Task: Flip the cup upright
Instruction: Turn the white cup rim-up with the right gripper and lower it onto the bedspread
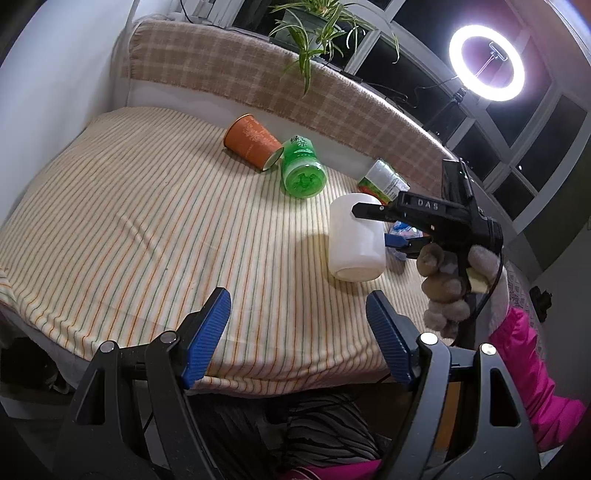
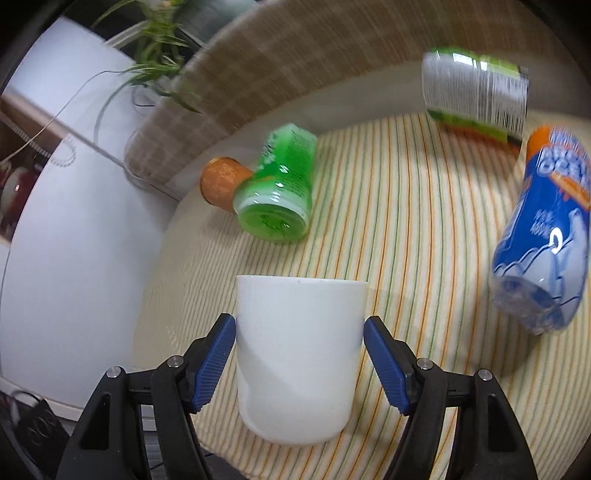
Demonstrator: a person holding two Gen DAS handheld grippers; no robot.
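Note:
A white cup (image 1: 356, 240) is on the striped cloth at the right; in the left wrist view its rounded end is nearest the cloth. My right gripper (image 1: 369, 225) comes in from the right with its fingers on both sides of the cup. In the right wrist view the cup (image 2: 297, 354) fills the gap of my right gripper (image 2: 299, 332), and both blue pads (image 2: 218, 354) touch its sides. My left gripper (image 1: 297, 332) is open and empty, near the cloth's front edge, in front of the cup.
An orange paper cup (image 1: 253, 142) and a green jar (image 1: 303, 168) lie on their sides at the back. A labelled can (image 1: 384, 179) and a blue-labelled bottle (image 2: 543, 236) lie at the right. A checked cushion (image 1: 258, 74), a plant (image 1: 314, 33) and a ring light (image 1: 487, 68) stand behind.

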